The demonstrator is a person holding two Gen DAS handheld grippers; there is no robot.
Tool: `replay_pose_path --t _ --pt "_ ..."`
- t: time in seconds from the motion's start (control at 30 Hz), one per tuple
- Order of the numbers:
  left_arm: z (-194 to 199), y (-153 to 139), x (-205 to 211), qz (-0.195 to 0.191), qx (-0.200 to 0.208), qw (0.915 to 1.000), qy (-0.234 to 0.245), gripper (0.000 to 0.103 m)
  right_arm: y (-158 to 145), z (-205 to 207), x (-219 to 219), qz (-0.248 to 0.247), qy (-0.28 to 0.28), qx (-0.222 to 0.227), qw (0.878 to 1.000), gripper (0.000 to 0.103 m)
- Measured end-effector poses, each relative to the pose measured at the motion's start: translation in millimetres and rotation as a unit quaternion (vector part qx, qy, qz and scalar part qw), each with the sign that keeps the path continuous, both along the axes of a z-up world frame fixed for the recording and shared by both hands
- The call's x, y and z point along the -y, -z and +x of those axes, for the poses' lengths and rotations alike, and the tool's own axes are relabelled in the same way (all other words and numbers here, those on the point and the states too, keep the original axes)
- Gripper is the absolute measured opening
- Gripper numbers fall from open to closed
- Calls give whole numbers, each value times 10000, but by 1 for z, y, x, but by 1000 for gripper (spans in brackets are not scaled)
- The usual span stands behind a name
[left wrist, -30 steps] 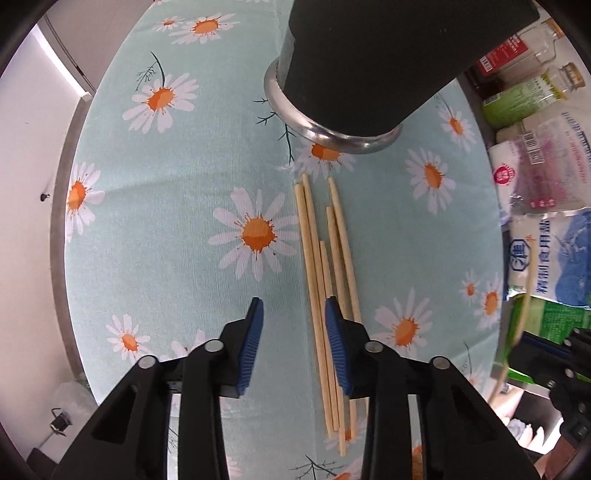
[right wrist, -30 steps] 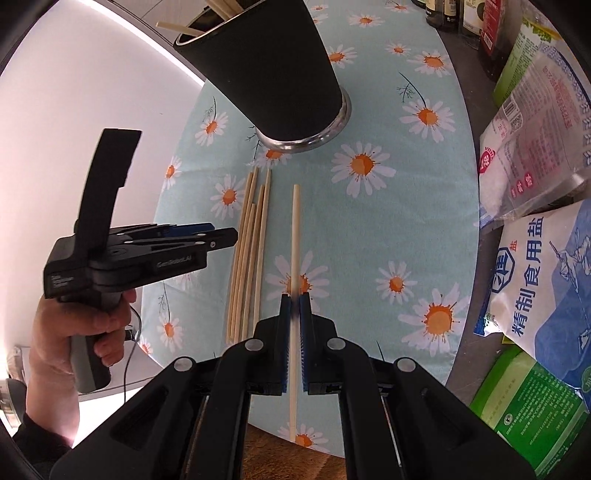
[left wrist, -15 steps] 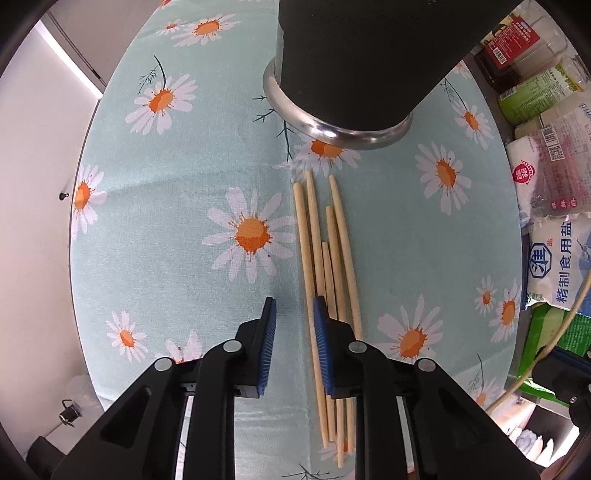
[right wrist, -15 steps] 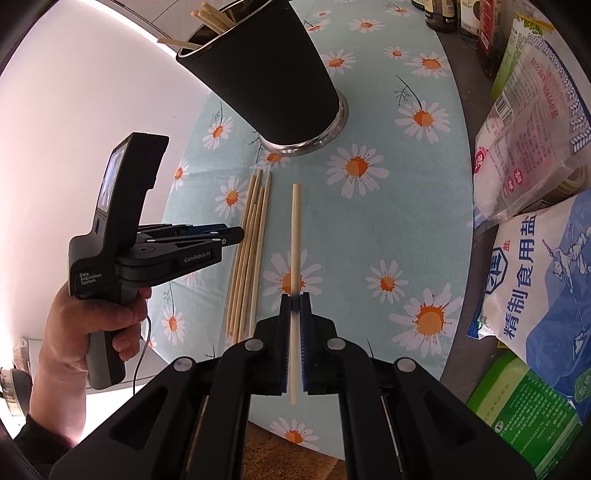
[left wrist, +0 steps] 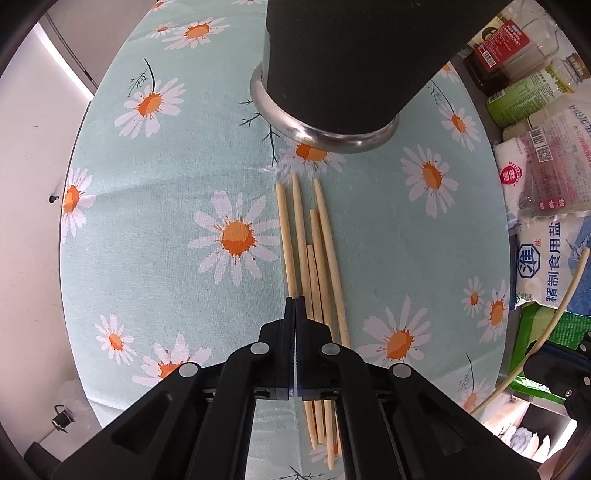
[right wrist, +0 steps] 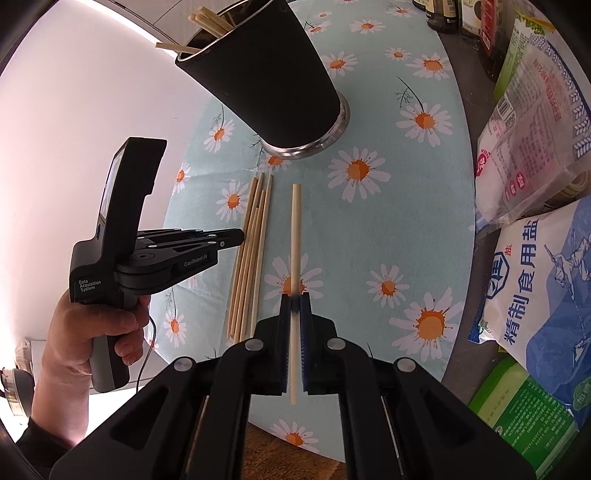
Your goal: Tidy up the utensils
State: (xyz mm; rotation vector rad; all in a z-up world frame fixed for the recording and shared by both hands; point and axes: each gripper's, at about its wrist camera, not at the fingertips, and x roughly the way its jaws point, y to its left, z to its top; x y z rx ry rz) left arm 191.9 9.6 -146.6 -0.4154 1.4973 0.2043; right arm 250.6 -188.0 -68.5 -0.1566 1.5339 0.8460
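Observation:
Several wooden chopsticks [left wrist: 314, 258] lie side by side on the daisy tablecloth [left wrist: 166, 221], in front of a black utensil cup [left wrist: 351, 55] with a steel base. My left gripper [left wrist: 295, 306] is shut on the leftmost chopstick [left wrist: 286, 236] of the bundle. My right gripper [right wrist: 294, 299] is shut on a single chopstick [right wrist: 295, 229] and holds it above the cloth, pointing toward the cup [right wrist: 266, 74], which holds more chopsticks [right wrist: 207, 22]. The bundle [right wrist: 251, 251] and the left gripper [right wrist: 221, 236] also show in the right wrist view.
Bags of salt [right wrist: 546, 280] and other food packets [right wrist: 532, 140] line the right edge, with bottles [left wrist: 517, 48] behind them. The table's left edge [left wrist: 66, 184] is close. A hand [right wrist: 96, 332] holds the left gripper.
My left gripper has closed from wide open onto the leftmost chopstick and shifted right over the bundle. My right gripper has lifted its chopstick a little higher.

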Motion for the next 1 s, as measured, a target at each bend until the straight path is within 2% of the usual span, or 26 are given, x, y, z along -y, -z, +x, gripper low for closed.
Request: replay_pose_path --t 0.3,0.5,0.63,0.73,1.0 --pt "-7 -4 -12 -156 133 9998 -36 0 -3 -2 -5 -1 -14 55 10000 6" --pt "-12 -2 -21 -476 149 9984 -251 1 -2 -2 -7 -38 17 65 10000 6" --pt "-9 -4 -19 -305 86 9995 -52 1 -2 -1 -7 -66 35 81 9999 6" --pt "-7 -4 -14 -322 45 9995 13 1 -3 0 -6 -67 70 93 9999 6" --pt "-2 1 -1 -180 -119 9998 53 4 -7 0 -4 -45 125 84 9999 6"
